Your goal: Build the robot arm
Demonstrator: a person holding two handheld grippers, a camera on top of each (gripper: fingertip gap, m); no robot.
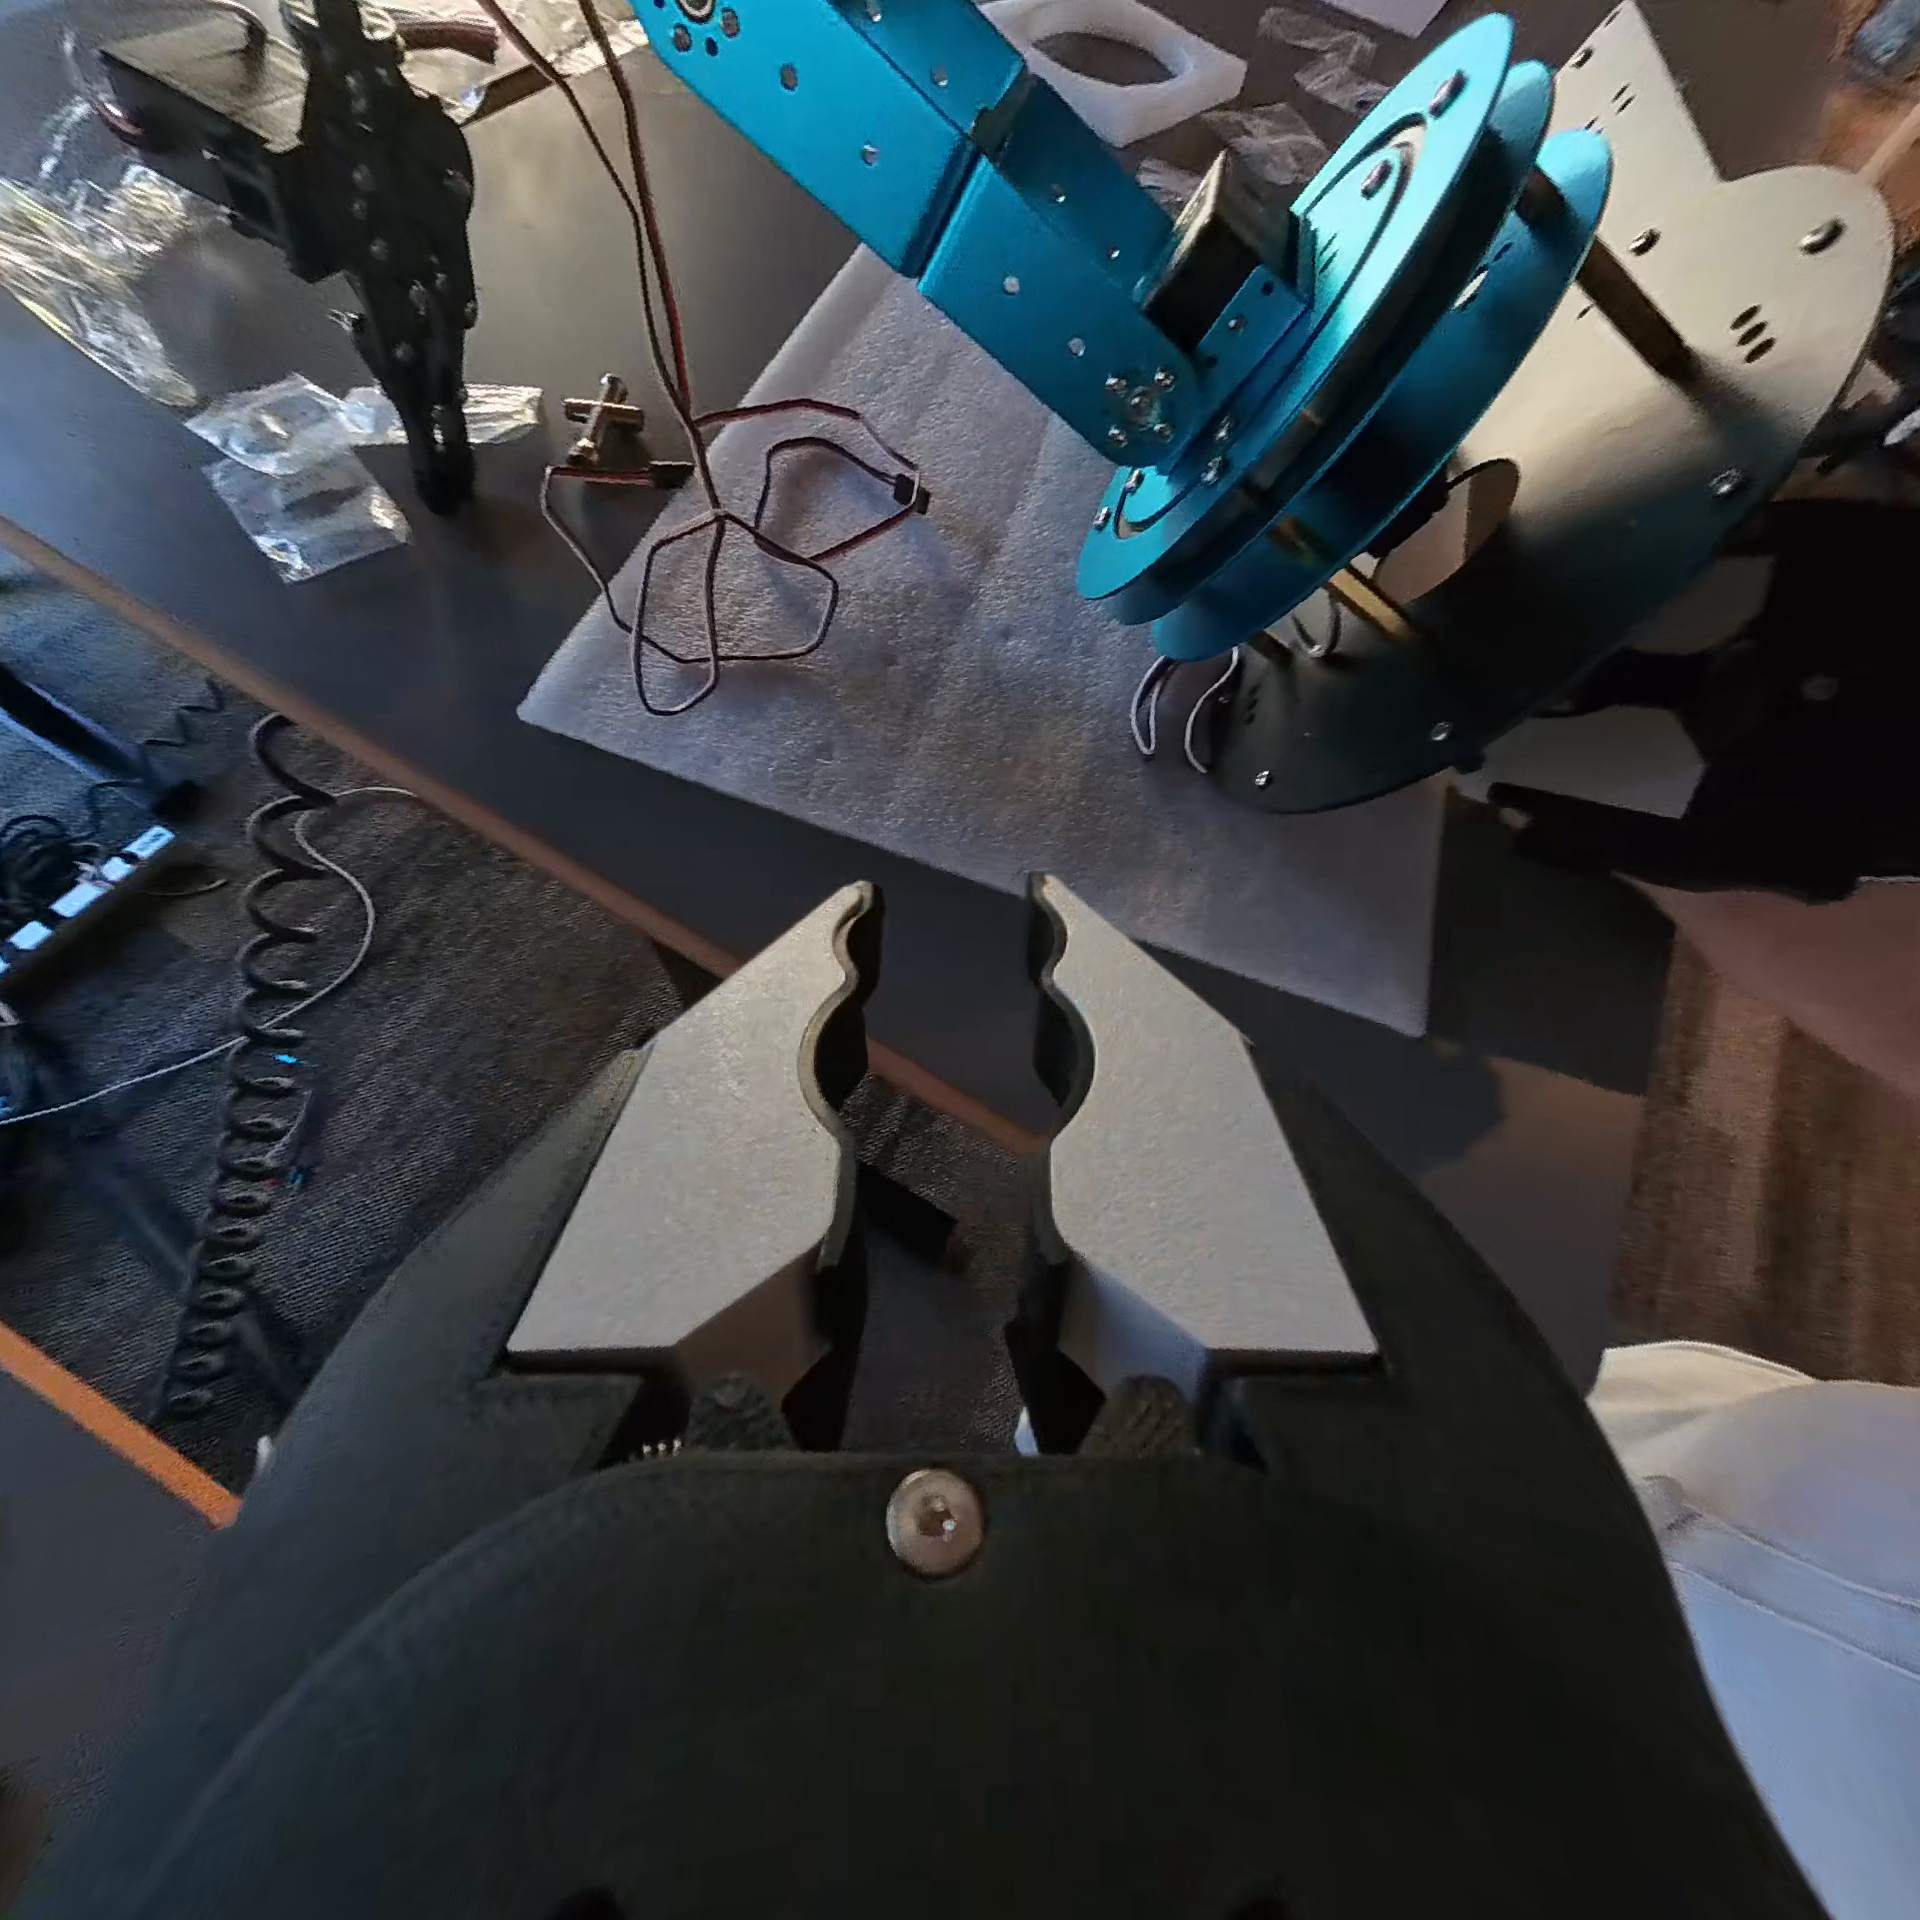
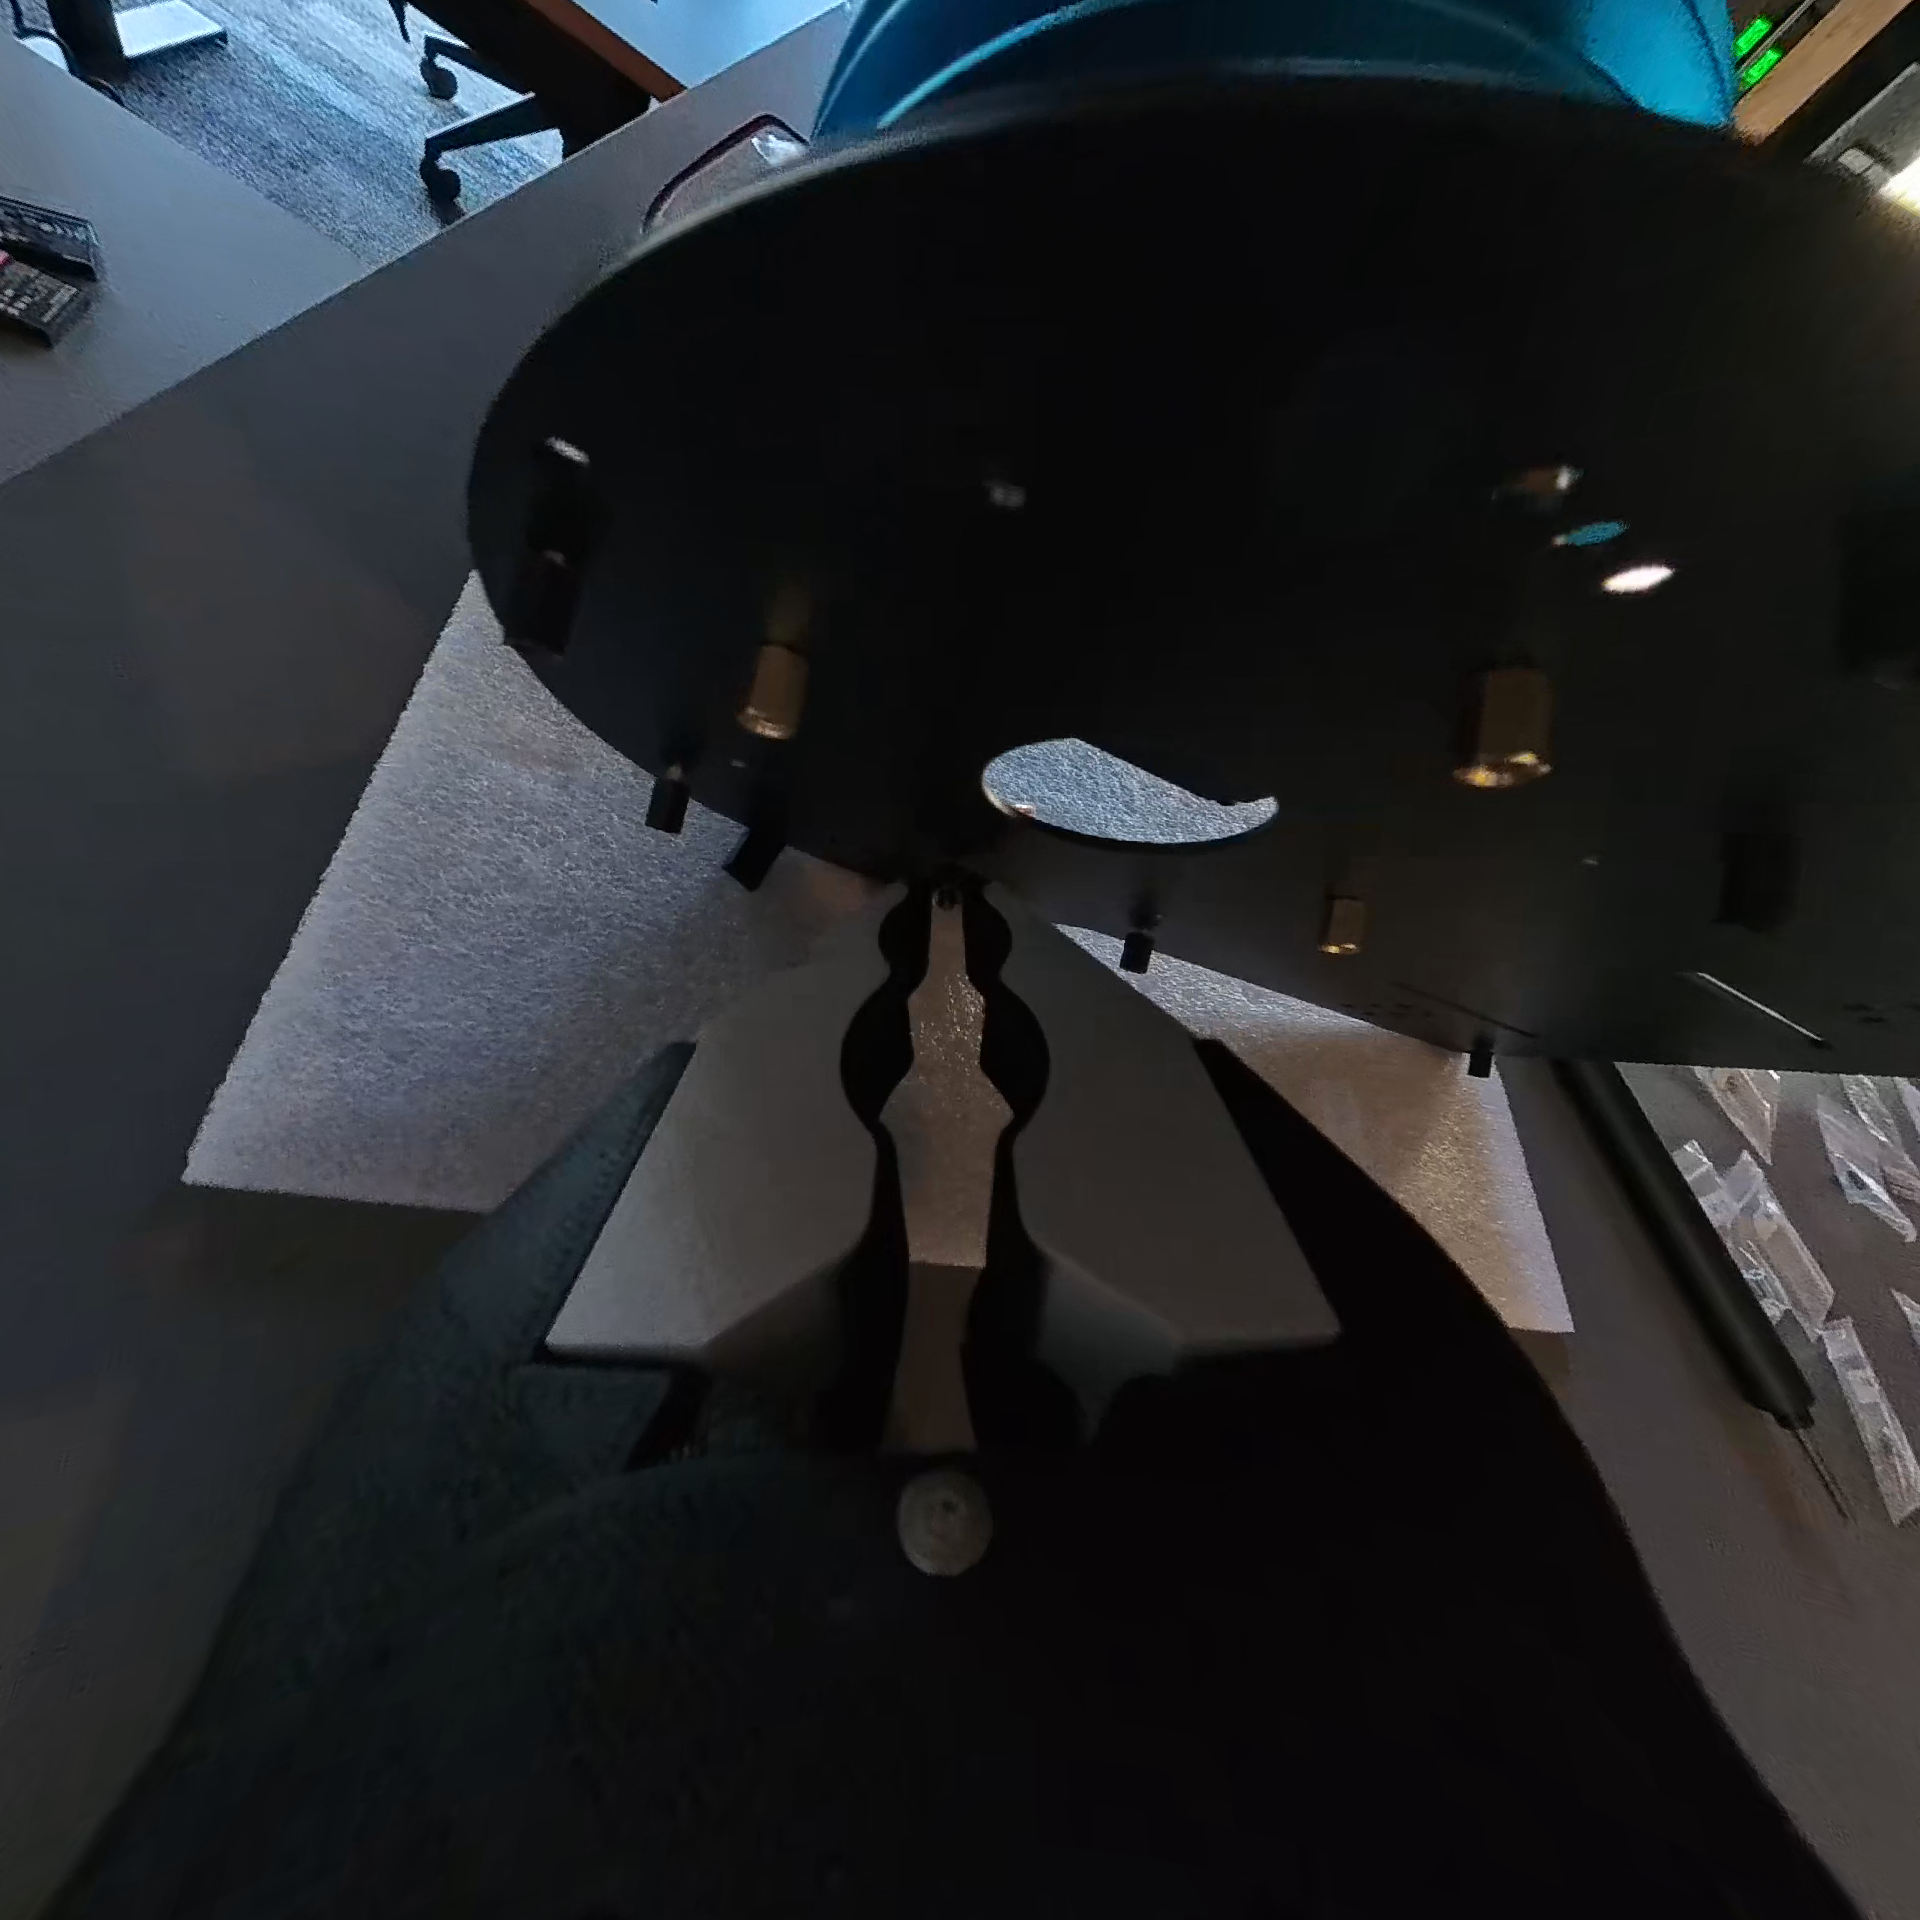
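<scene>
Pinched the black base plate (image 2: pixel 1143 416) by its near rim with the right gripper (image 2: pixel 945 909), jaws almost closed. Hung the left gripper (image 1: pixel 954 914) half open and empty (above the table (image 1: pixel 727 862) edge), with the tilted plate ahead to its right on the foam sheet (image 1: pixel 935 727).

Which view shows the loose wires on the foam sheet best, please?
The left wrist view: the loose wires lie in full sight on the foam sheet. The right wrist view shows none of them, only the black base plate.
</scene>
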